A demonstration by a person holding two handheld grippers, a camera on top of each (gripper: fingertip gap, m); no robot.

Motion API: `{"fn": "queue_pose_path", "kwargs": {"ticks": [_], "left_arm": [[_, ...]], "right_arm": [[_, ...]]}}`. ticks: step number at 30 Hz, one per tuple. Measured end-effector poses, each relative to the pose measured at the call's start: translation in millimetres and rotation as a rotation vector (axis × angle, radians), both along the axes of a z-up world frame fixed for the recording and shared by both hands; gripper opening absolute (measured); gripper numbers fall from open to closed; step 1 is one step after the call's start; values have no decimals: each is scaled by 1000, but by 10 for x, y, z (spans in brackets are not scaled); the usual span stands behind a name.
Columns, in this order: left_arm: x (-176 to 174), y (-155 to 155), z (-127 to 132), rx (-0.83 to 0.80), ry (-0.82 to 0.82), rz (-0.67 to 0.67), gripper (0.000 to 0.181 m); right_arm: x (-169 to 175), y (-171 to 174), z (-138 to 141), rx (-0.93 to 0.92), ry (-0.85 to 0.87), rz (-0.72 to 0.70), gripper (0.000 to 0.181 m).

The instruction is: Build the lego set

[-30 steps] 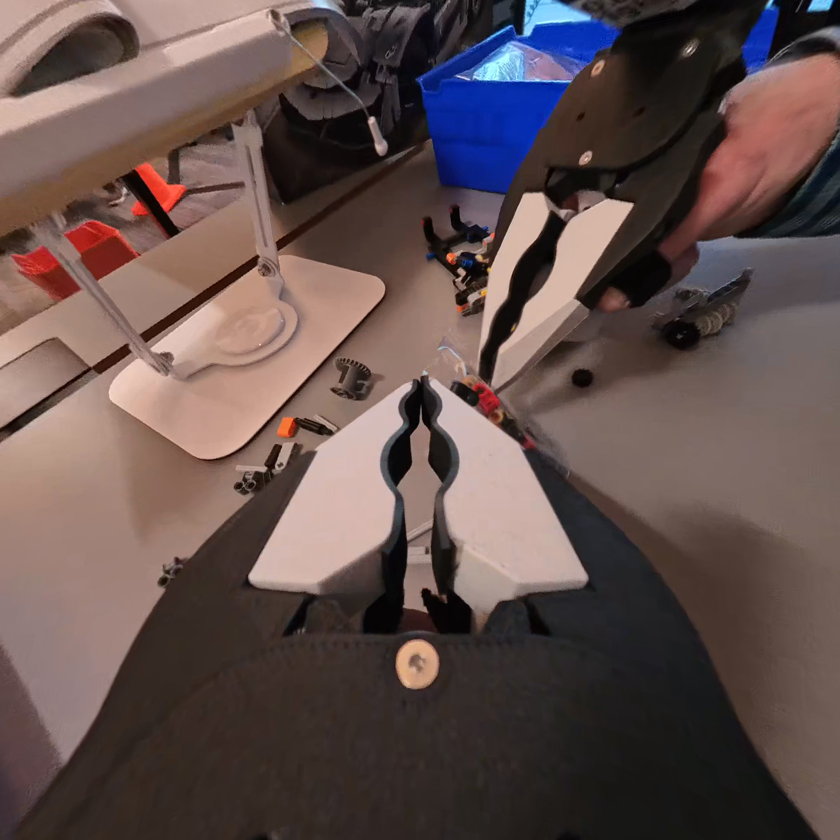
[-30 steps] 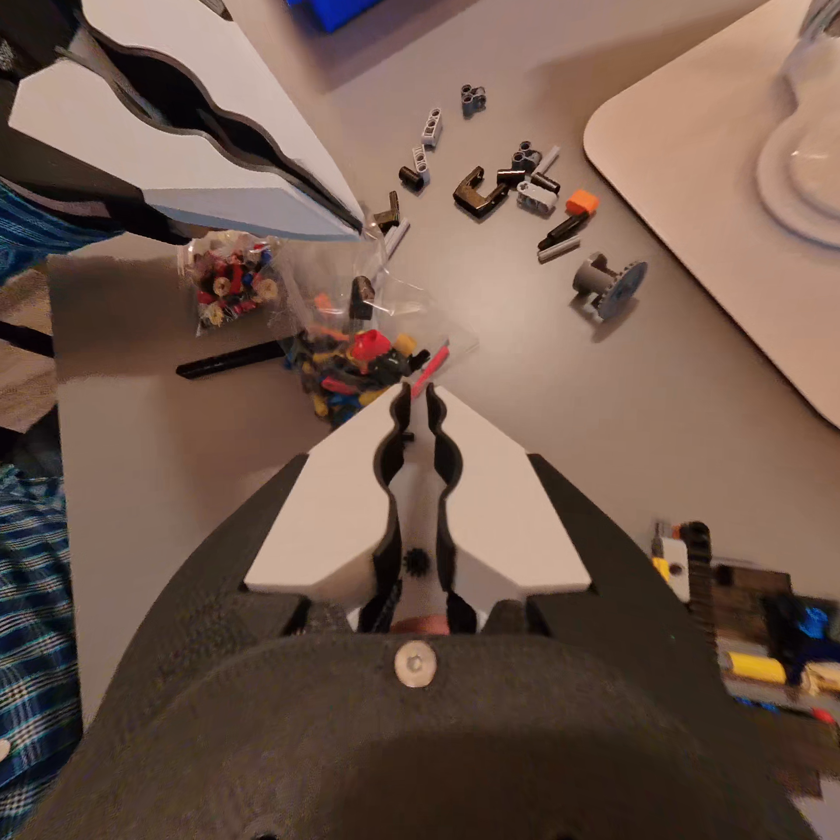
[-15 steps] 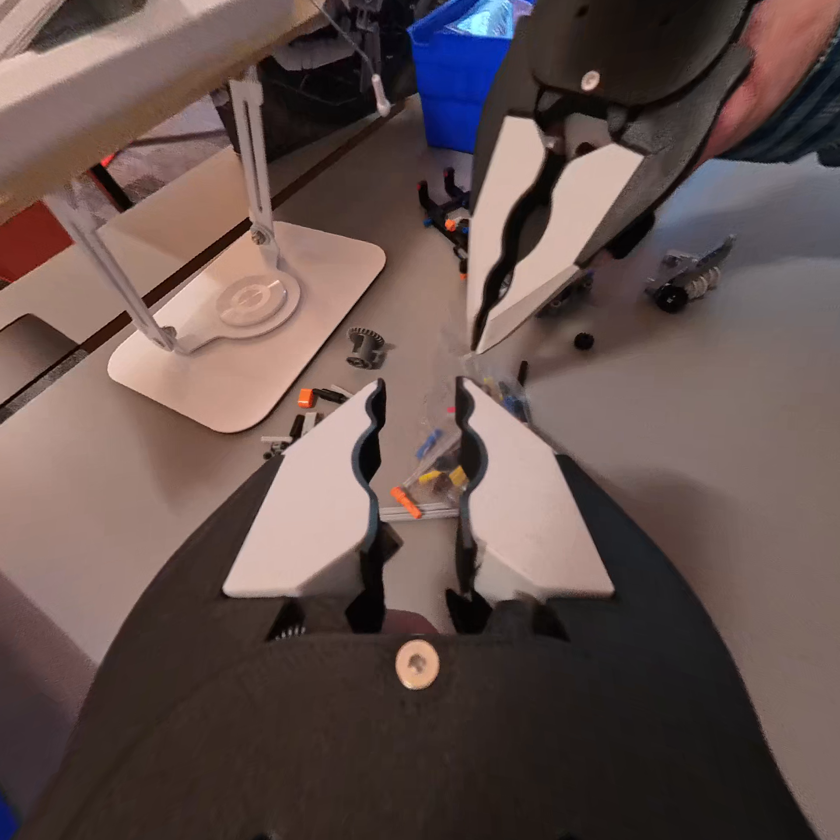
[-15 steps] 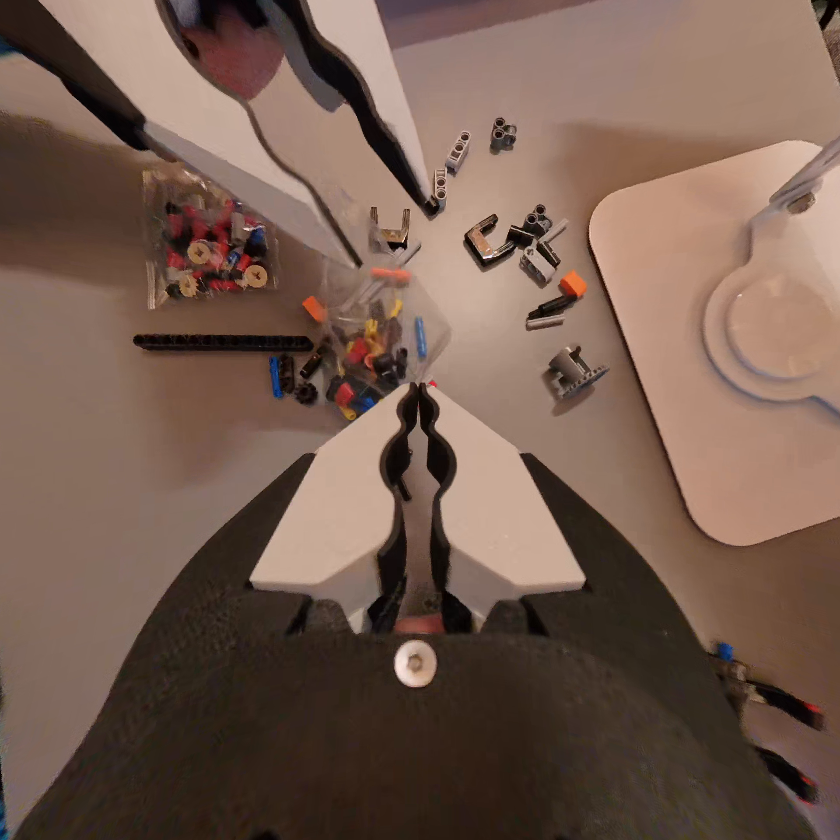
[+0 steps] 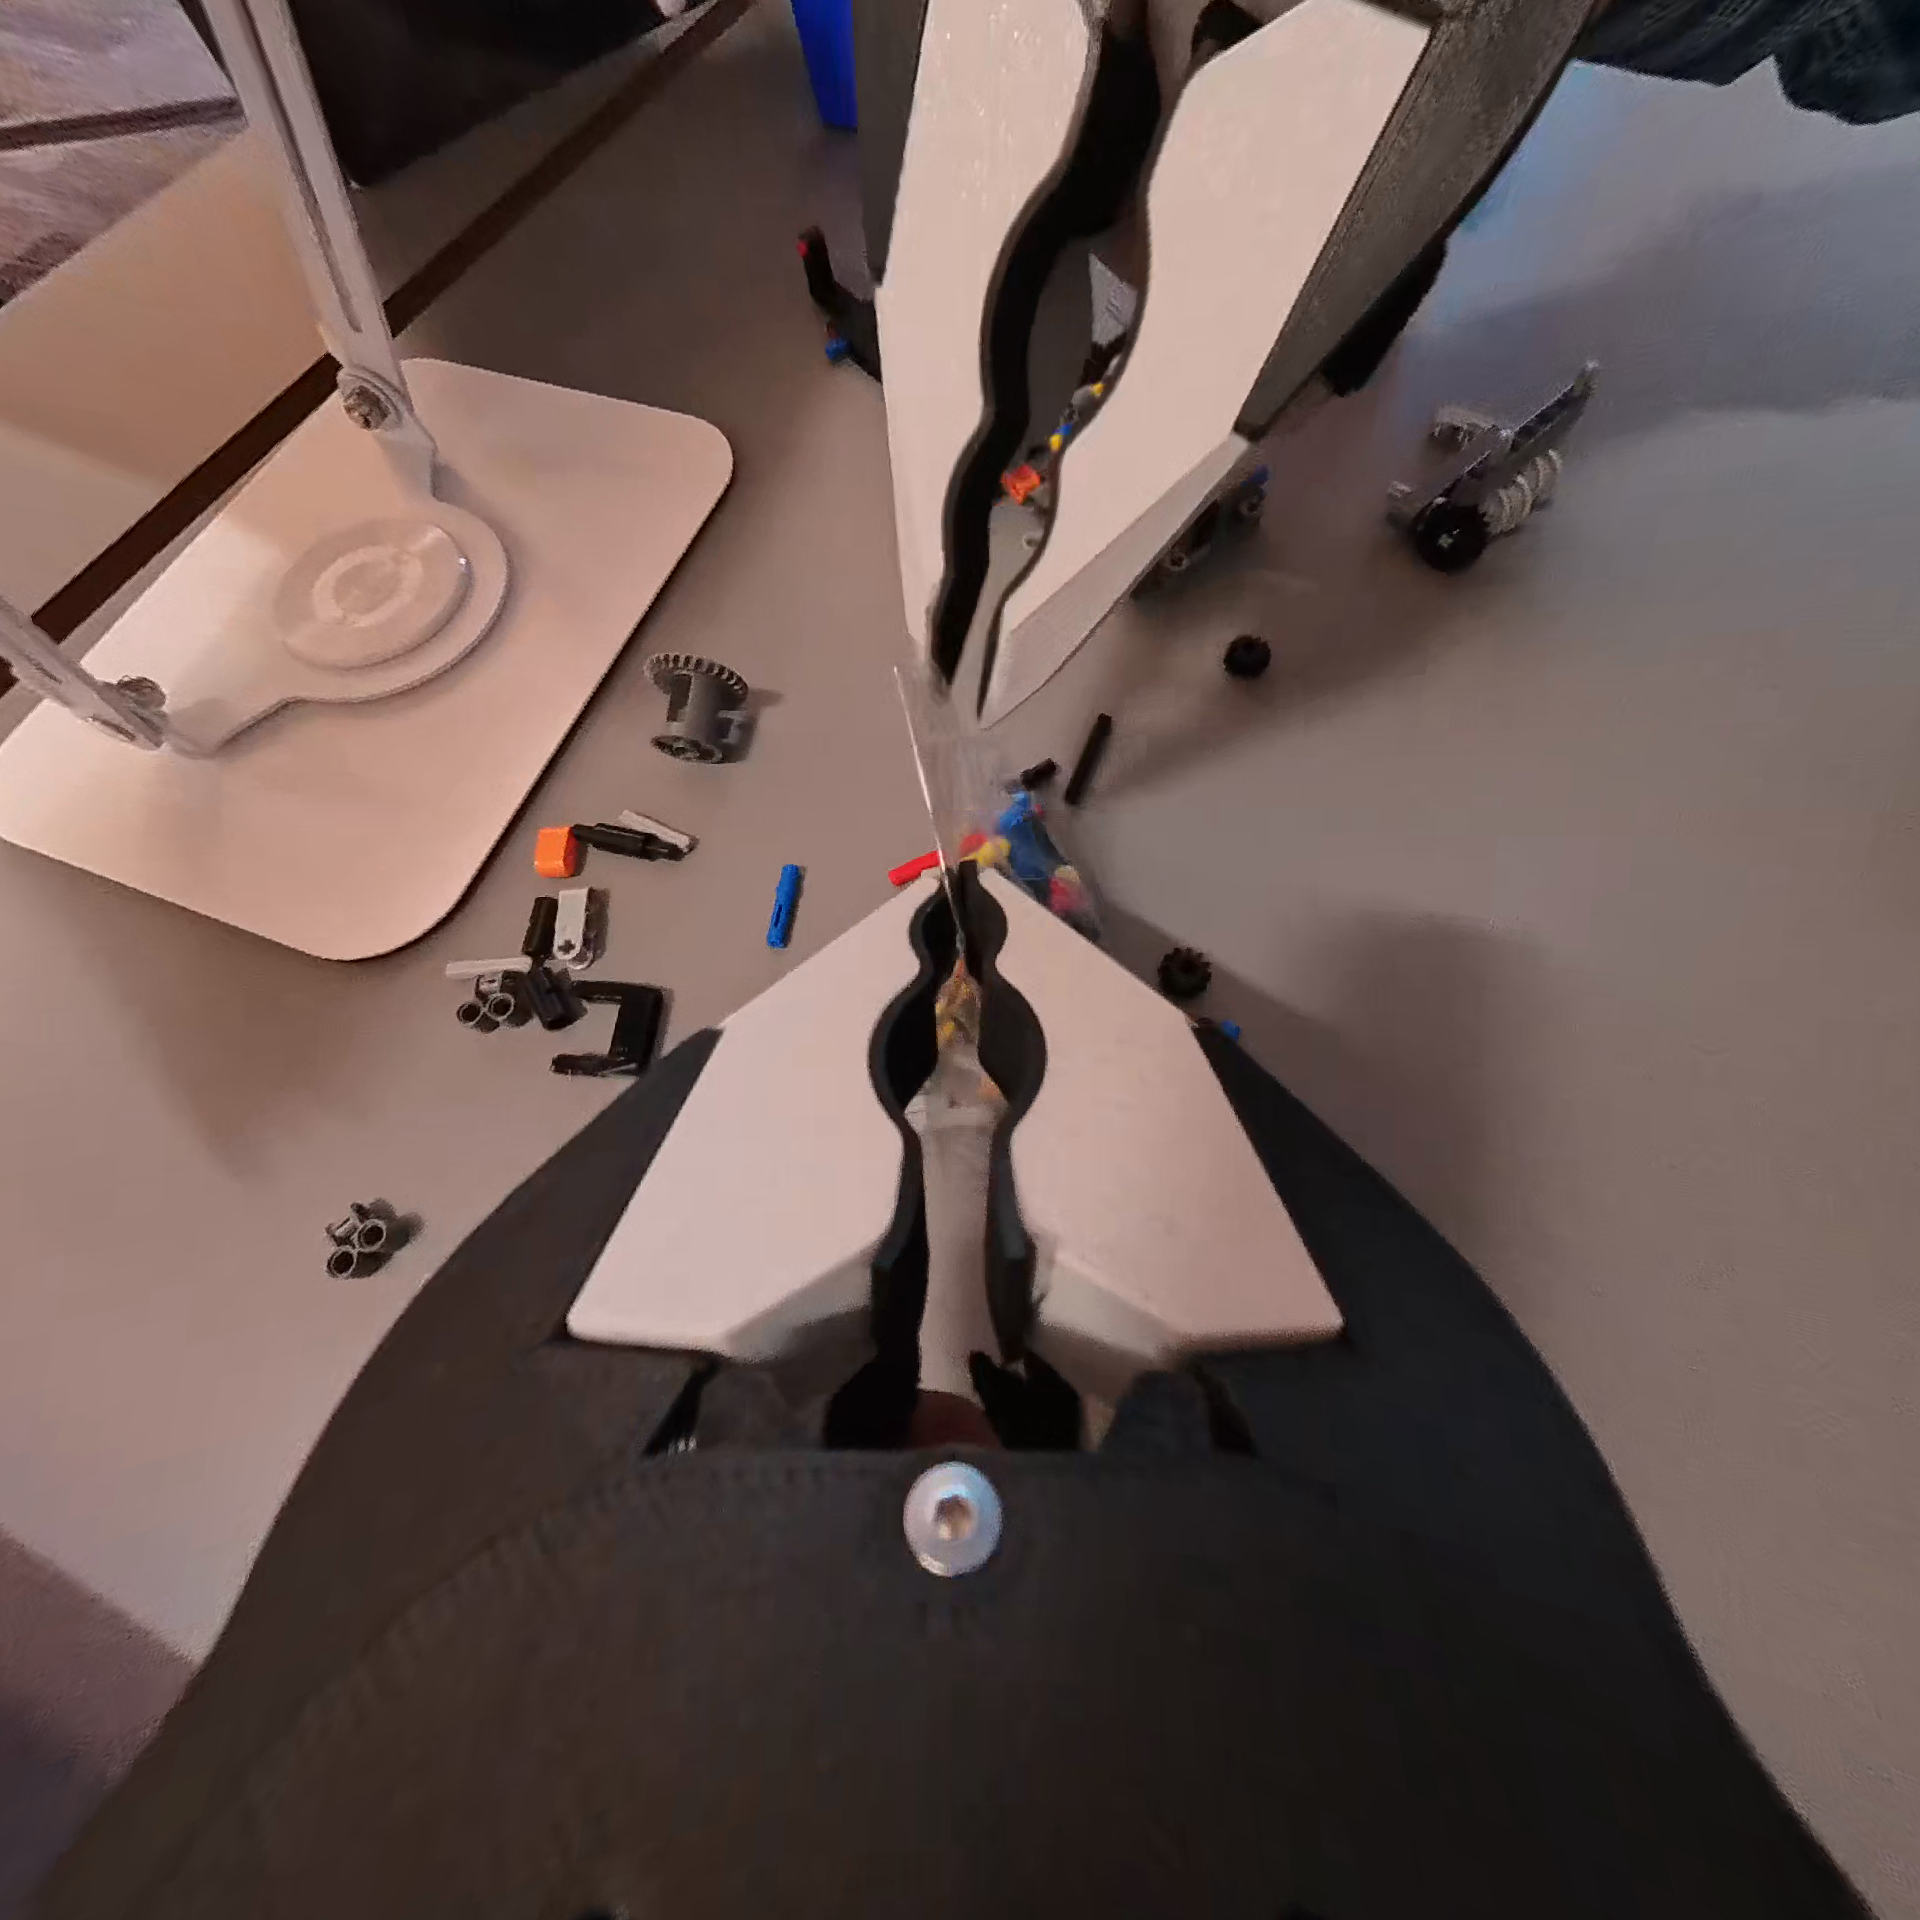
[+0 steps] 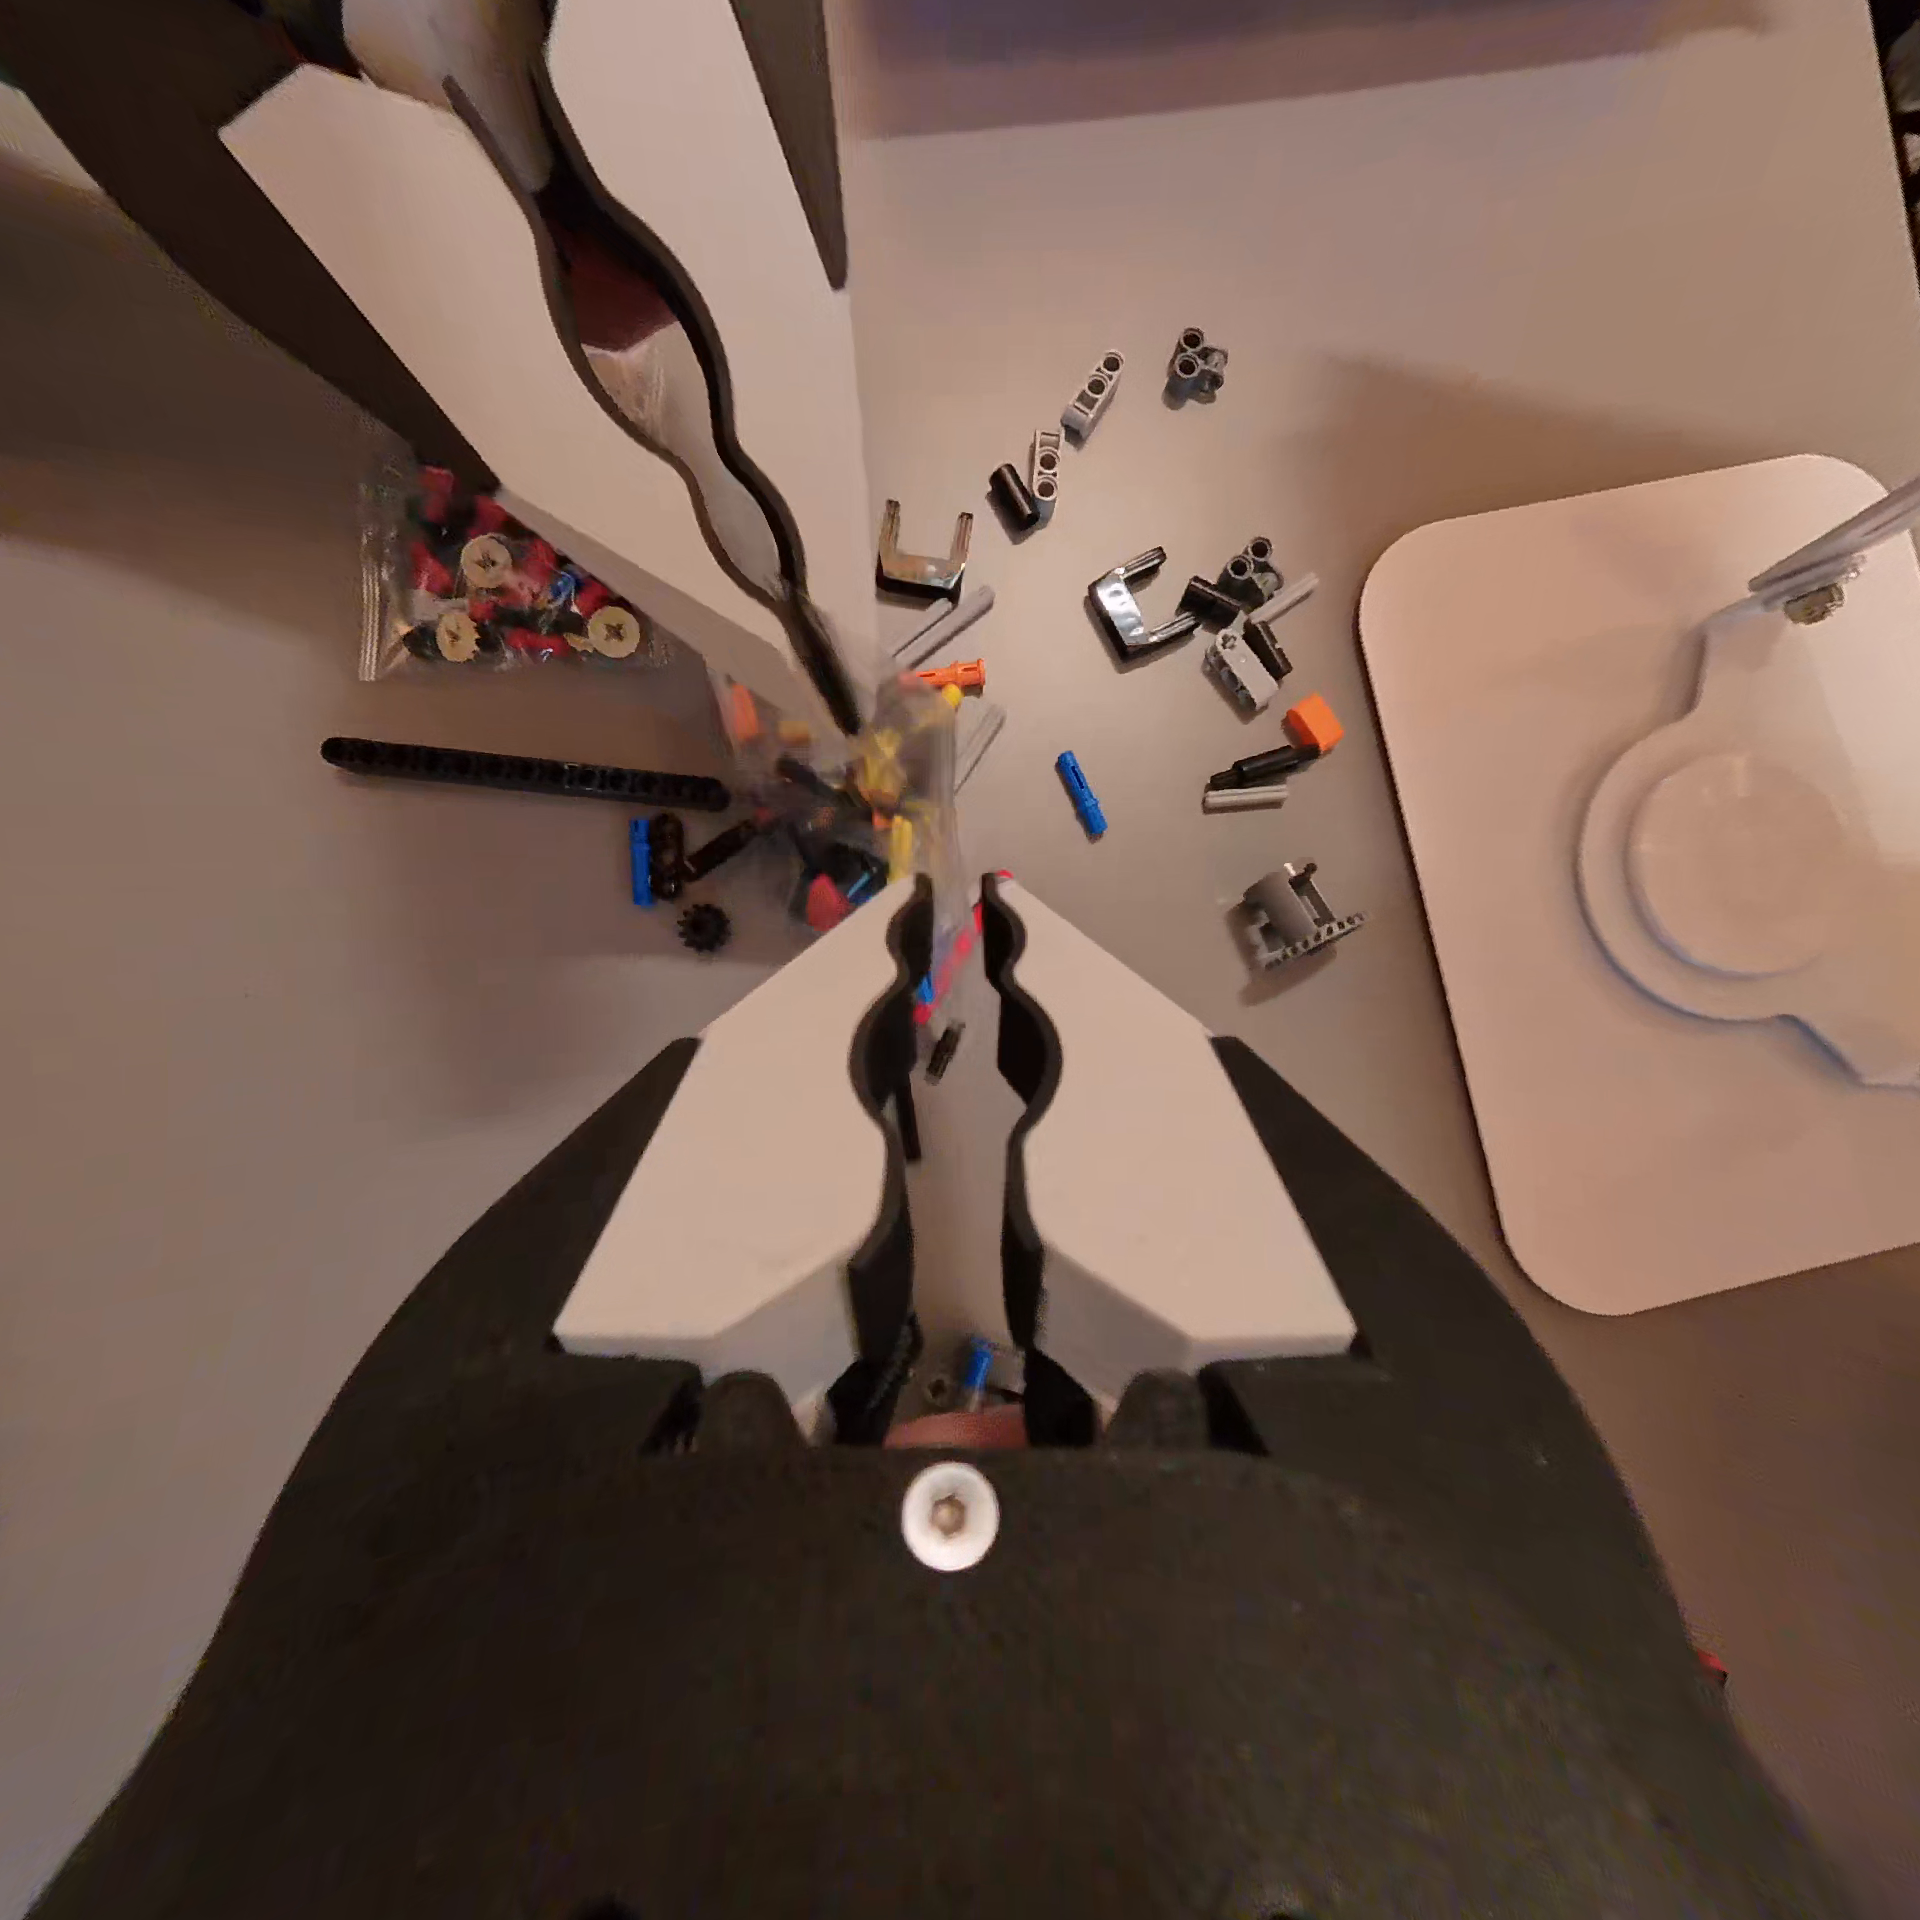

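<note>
A clear bag of small coloured Lego parts (image 5: 1023,842) hangs stretched between the two grippers, just above the grey table. My left gripper (image 5: 956,883) is shut on the bag's near edge. My right gripper (image 5: 961,686) comes down from above and grips the far edge. In the right wrist view, the right gripper (image 6: 951,888) has the bag (image 6: 862,790) between its tips with the jaws slightly apart, and the left gripper (image 6: 847,717) pinches the other end. A blue pin (image 6: 1081,795) lies loose on the table beside the bag.
A sealed parts bag (image 6: 499,592) and a long black beam (image 6: 520,769) lie to the left. A grey gear (image 6: 1288,914), black brackets and connectors (image 6: 1195,613) lie scattered. A white stand base (image 6: 1662,862) sits to the right. A partly built assembly (image 5: 1486,488) lies farther off. The grippers are tip to tip, or close to it.
My left gripper opened half a second ago and has shut again on the bag. Both grippers have come closer together. A blue pin now lies loose on the table.
</note>
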State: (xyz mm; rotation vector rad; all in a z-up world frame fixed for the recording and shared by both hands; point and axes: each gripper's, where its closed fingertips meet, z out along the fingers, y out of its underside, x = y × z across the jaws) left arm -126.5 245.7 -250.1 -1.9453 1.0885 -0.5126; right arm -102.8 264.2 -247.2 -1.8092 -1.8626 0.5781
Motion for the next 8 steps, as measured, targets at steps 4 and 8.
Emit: {"fn": "queue_pose_path", "kwargs": {"ticks": [4,8], "left_arm": [[-47,-23,68,-13,-68,0,0],[-82,-44,123,-27,-137,-1,0]], "right_arm": [[63,-33,-42,-66,1,19,20],[74,-49,-143,-113,-1,31,17]]}}
